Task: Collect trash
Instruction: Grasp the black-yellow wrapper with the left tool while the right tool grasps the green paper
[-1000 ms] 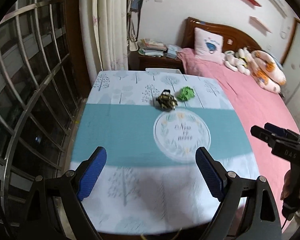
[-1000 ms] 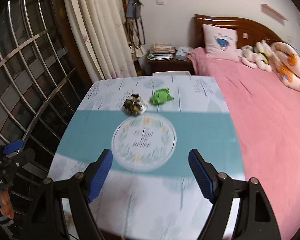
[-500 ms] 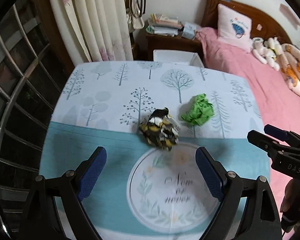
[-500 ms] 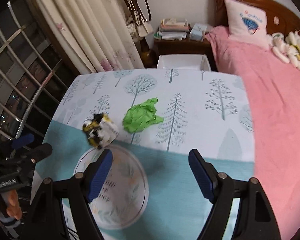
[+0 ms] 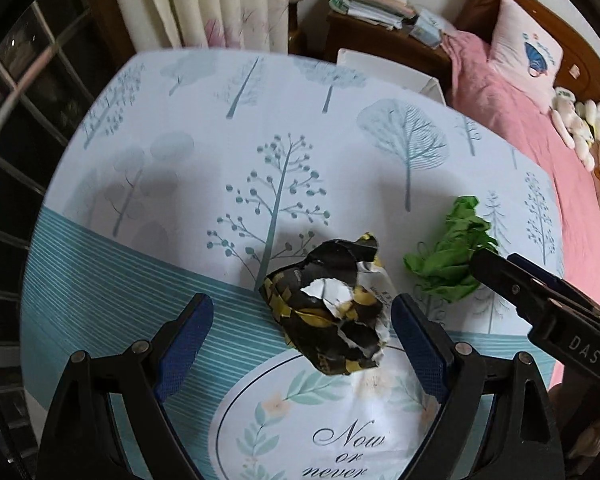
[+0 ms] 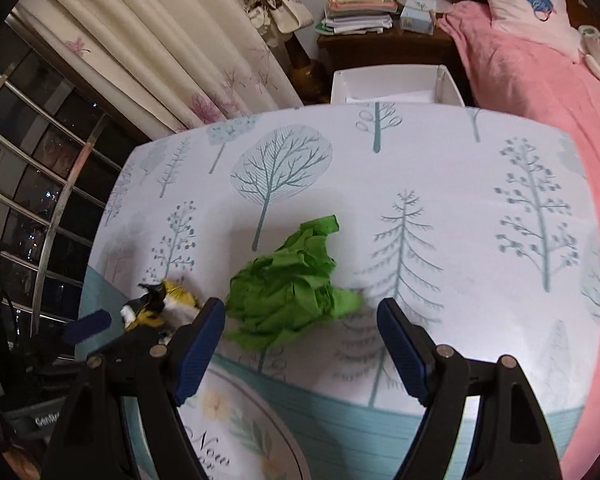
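A crumpled black-and-yellow wrapper [image 5: 332,312] lies on the tree-print tablecloth [image 5: 260,120]. My left gripper [image 5: 300,320] hangs open over it, with the wrapper between the blue pads and nearer the right one. To its right is a crumpled green paper wad [image 5: 448,256], partly covered by my right gripper [image 5: 540,292]. In the right wrist view the green wad [image 6: 288,292] sits between the open fingers of the right gripper [image 6: 302,316], close to the left pad. The wrapper [image 6: 160,304] and the left gripper's blue tip [image 6: 88,324] show at the lower left.
A white open bin [image 6: 396,84] stands just past the table's far edge. Behind it is a wooden nightstand [image 6: 380,40] with stacked books. A pink bed [image 6: 540,80] runs along the right. Curtains [image 6: 160,40] and a metal window grille [image 6: 40,160] close off the left.
Both grippers have come forward and down over the table. Each wad, earlier far ahead, now lies between a gripper's fingers. The jaws have kept the same width.
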A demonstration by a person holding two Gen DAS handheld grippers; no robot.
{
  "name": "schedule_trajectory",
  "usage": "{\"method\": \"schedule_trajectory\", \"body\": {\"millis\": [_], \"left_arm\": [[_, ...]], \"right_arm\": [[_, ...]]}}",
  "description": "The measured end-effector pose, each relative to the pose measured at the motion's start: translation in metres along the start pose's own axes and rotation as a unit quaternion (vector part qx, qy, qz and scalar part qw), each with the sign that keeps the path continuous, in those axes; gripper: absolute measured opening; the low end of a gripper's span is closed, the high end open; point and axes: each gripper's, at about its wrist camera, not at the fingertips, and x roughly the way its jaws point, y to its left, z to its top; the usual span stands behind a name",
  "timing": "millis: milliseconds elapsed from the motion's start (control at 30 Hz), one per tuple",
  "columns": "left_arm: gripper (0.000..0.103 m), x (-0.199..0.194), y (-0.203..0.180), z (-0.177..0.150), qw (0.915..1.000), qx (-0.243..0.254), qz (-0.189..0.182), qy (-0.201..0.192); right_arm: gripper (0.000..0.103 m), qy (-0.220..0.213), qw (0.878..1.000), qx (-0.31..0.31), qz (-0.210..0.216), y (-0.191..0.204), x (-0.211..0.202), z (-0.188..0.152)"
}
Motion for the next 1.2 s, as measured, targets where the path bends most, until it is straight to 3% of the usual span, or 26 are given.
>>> {"method": "schedule_trajectory", "body": {"millis": [133, 267, 333, 367, 400, 567, 900, 1200], "left_arm": [[0.088, 0.014, 0.007, 0.001, 0.9995, -0.02, -0.021, 0.015], [0.074, 0.024, 0.008, 0.002, 0.9981, -0.032, -0.046, 0.023], [0.065, 0.028, 0.006, 0.003, 0.9973, -0.034, -0.058, 0.029], [0.059, 0.03, 0.005, 0.003, 0.9969, -0.035, -0.062, 0.031], [0.058, 0.032, 0.002, 0.002, 0.9967, -0.036, -0.065, 0.034], [0.05, 0.023, -0.005, -0.001, 0.9978, -0.029, -0.058, 0.013], [0.049, -0.017, 0.001, -0.022, 0.9983, -0.022, -0.053, -0.013], [0.049, -0.095, 0.016, -0.075, 0.9965, 0.024, -0.06, -0.053]], "right_arm": [[0.079, 0.01, 1.0, 0.001, 0.007, 0.0, 0.014, 0.001], [0.076, -0.003, 1.0, -0.009, 0.018, 0.002, 0.017, 0.0], [0.063, -0.006, 1.0, -0.018, 0.025, 0.004, 0.017, -0.002], [0.051, -0.003, 0.999, -0.021, 0.031, 0.005, 0.018, -0.002], [0.046, -0.001, 0.999, -0.021, 0.041, 0.005, 0.019, -0.003], [0.042, -0.011, 0.999, -0.021, 0.048, 0.004, 0.011, -0.012], [0.041, -0.025, 0.998, 0.002, 0.062, -0.003, -0.025, -0.05], [0.04, -0.054, 0.997, 0.013, 0.058, 0.022, -0.08, -0.111]]}}
